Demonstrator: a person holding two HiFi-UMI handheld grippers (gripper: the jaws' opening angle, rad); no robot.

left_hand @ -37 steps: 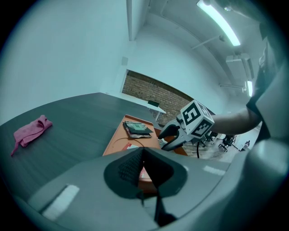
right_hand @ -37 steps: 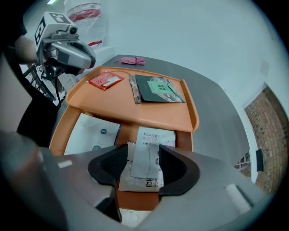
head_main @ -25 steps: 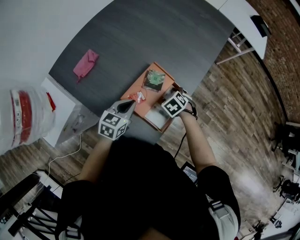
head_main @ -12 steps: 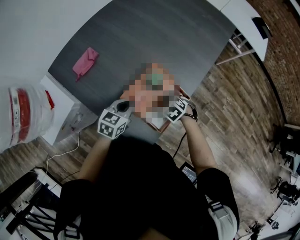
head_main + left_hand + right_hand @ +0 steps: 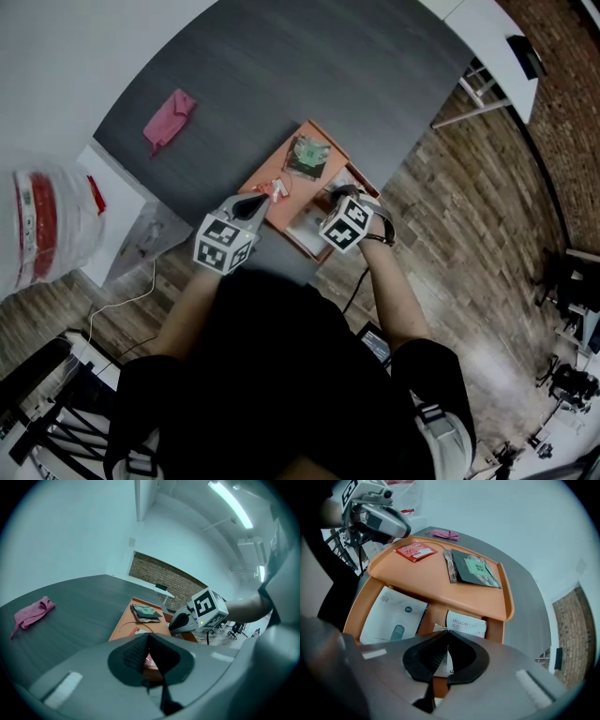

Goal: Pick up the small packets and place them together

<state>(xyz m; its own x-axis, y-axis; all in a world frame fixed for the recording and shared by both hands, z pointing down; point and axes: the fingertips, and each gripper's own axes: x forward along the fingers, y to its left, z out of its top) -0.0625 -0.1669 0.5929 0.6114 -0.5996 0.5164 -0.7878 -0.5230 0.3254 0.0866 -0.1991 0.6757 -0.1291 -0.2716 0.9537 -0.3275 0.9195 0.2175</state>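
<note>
Both jaws of your right hand-held gripper [image 5: 446, 633] have just been closing and are pinching a small white packet [image 5: 440, 663] in the orange bin [image 5: 360, 606], straight beneath it (green packets [image 5: 476, 569] are lying beyond).

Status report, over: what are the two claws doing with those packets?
Right gripper just closed on a small pale packet in the orange tray's lower compartment. Left gripper shut, beside the red packet. Nothing in the way.
</note>
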